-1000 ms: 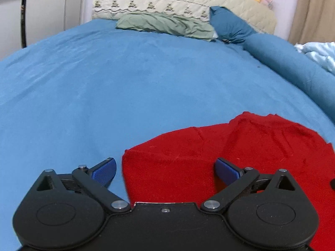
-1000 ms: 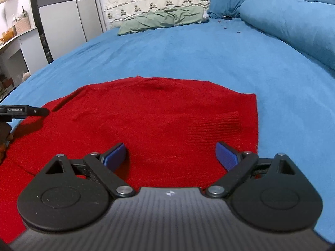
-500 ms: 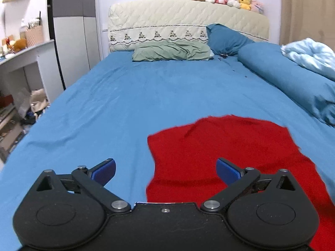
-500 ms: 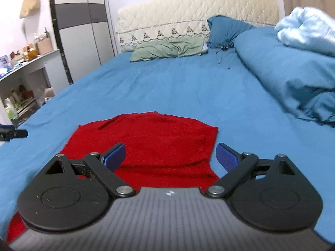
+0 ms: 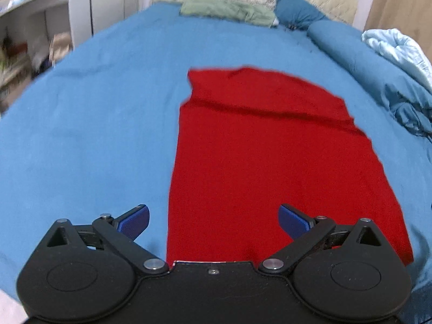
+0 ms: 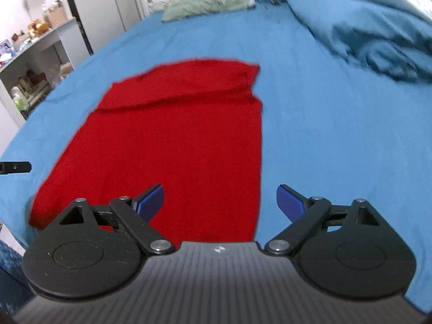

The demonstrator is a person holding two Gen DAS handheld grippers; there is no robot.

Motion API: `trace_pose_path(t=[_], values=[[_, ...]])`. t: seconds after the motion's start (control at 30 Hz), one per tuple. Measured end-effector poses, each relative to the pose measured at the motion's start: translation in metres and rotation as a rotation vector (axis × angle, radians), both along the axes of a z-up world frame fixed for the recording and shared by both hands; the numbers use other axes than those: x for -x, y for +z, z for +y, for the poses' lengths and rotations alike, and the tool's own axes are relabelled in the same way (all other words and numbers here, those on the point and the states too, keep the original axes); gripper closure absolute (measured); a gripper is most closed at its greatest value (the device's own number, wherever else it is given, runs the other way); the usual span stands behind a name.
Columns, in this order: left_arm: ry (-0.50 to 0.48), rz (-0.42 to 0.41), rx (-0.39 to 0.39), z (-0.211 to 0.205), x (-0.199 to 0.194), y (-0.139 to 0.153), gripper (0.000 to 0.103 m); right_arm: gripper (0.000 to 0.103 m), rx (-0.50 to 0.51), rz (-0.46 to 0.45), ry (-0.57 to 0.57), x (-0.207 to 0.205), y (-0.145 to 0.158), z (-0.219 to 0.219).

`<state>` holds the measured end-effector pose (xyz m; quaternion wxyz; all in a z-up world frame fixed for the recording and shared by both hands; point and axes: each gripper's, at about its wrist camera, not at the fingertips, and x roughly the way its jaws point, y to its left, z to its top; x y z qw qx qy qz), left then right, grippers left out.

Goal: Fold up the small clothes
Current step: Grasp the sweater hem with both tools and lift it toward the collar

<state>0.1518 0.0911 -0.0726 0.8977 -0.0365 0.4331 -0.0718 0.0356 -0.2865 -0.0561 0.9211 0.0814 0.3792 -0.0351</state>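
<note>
Here the red knit garment (image 5: pixel 270 148) is lying flat as a long rectangle on the blue bedsheet (image 5: pixel 94 121), sides apparently tucked in already. Both the left gripper (image 5: pixel 213 220) and right gripper (image 6: pixel 220 201) are hanging spread wide, empty, over the garment's near hem (probably readying a lengthwise fold).

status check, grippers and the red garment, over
Left gripper open, empty. Right gripper open, empty. Red garment flat on bed, one crease. Nothing in the way.
</note>
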Motion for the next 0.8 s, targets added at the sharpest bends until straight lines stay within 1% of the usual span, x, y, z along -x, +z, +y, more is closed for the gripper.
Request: trace_pose_path(t=[0.07,0.1,0.13,0.2,0.27,0.33,0.37,0.4,0.5,0.53,0.57,0.6,0.63,0.67,0.7,0.73,0.77,0.8], values=[[0.016,0.029,0.006,0.002,0.008,-0.014,0.004,0.000,0.031,0.026,-0.020,0.012,-0.017,0.005],[0.025,0.041,0.004,0.004,0.015,-0.023,0.009,0.000,0.041,0.039,-0.030,0.017,-0.026,0.008],[0.031,0.050,-0.001,0.006,0.019,-0.030,0.012,0.000,0.036,0.049,-0.037,0.021,-0.034,0.009],[0.049,0.064,-0.008,0.010,0.029,-0.042,0.015,0.005,0.002,0.071,-0.057,0.027,-0.050,0.009],[0.057,0.063,-0.011,0.011,0.036,-0.051,0.020,0.014,-0.019,0.085,-0.076,0.032,-0.063,0.009],[0.055,0.055,-0.008,0.010,0.043,-0.058,0.024,0.018,-0.014,0.103,-0.087,0.033,-0.073,0.010],[0.056,0.044,-0.013,0.010,0.046,-0.061,0.026,0.022,-0.011,0.113,-0.093,0.033,-0.076,0.011],[0.054,0.033,-0.022,0.009,0.047,-0.062,0.028,0.025,-0.009,0.120,-0.095,0.033,-0.078,0.012],[0.043,0.007,-0.054,0.006,0.051,-0.069,0.032,0.033,-0.007,0.129,-0.083,0.034,-0.082,0.017],[0.037,0.002,-0.061,0.004,0.051,-0.070,0.036,0.039,0.001,0.131,-0.074,0.033,-0.082,0.019],[0.032,-0.001,-0.069,0.003,0.050,-0.072,0.038,0.046,0.011,0.135,-0.067,0.033,-0.083,0.021],[0.028,-0.001,-0.077,0.000,0.050,-0.072,0.043,0.051,0.015,0.140,-0.061,0.033,-0.084,0.023],[0.022,-0.004,-0.081,0.000,0.050,-0.072,0.049,0.057,0.014,0.141,-0.057,0.031,-0.084,0.022],[0.015,-0.005,-0.085,0.000,0.050,-0.072,0.053,0.067,0.011,0.140,-0.053,0.030,-0.084,0.022],[0.008,-0.005,-0.087,0.000,0.049,-0.072,0.063,0.071,0.009,0.139,-0.050,0.029,-0.084,0.022],[0.002,-0.001,-0.088,-0.001,0.049,-0.072,0.067,0.078,0.006,0.138,-0.051,0.029,-0.083,0.021],[-0.005,0.003,-0.085,0.001,0.048,-0.072,0.077,0.081,0.003,0.138,-0.054,0.027,-0.083,0.020],[-0.009,0.008,-0.078,0.002,0.048,-0.071,0.093,0.082,-0.004,0.137,-0.057,0.026,-0.082,0.018]])
